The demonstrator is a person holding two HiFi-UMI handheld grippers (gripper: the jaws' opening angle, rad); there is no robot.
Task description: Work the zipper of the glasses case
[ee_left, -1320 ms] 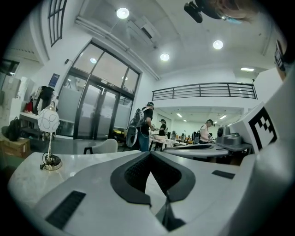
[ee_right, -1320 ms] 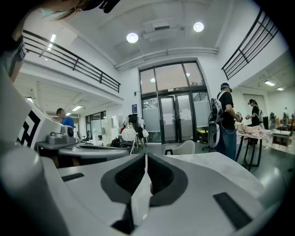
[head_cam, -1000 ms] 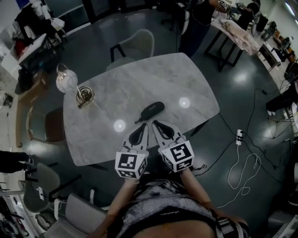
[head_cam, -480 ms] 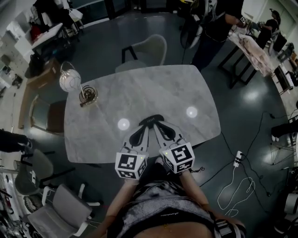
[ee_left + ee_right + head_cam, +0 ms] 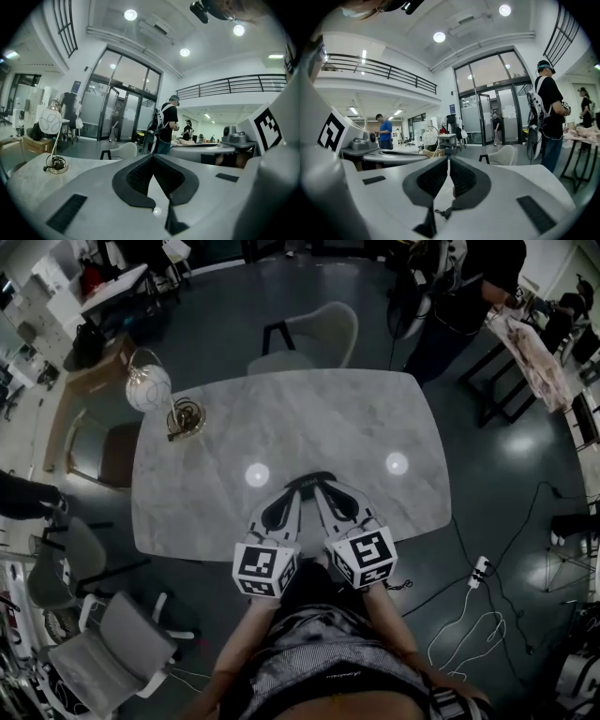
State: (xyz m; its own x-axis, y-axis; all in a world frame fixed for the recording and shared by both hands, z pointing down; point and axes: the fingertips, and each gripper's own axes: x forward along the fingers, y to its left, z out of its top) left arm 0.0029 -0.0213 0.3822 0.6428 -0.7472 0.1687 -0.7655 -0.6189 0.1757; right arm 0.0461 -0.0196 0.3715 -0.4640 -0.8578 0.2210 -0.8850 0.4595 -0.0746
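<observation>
Now that both hands have pushed fwd, head view: left gripper [image 5: 292,495] and right gripper [image 5: 323,493] tips sit at the near edge of the glasses case [image 5: 313,478] on the table [image 5: 234,427]; can't tell contact. A sec ago the case lay clear ahead of the tips. Approach looks done, zipper not yet worked.
Left gripper view: jaws pressed together, nothing btwn.
Right gripper view: jaws together too; small dark looped tab [image 5: 439,213] low btwn them, unclear what it is.

Side by side over the near edge of the table [image 5: 281,418], the left gripper [image 5: 294,491] and right gripper [image 5: 322,489] point forward, nearly level, tips converging, jaws closed on both, forearms outstretched.
</observation>
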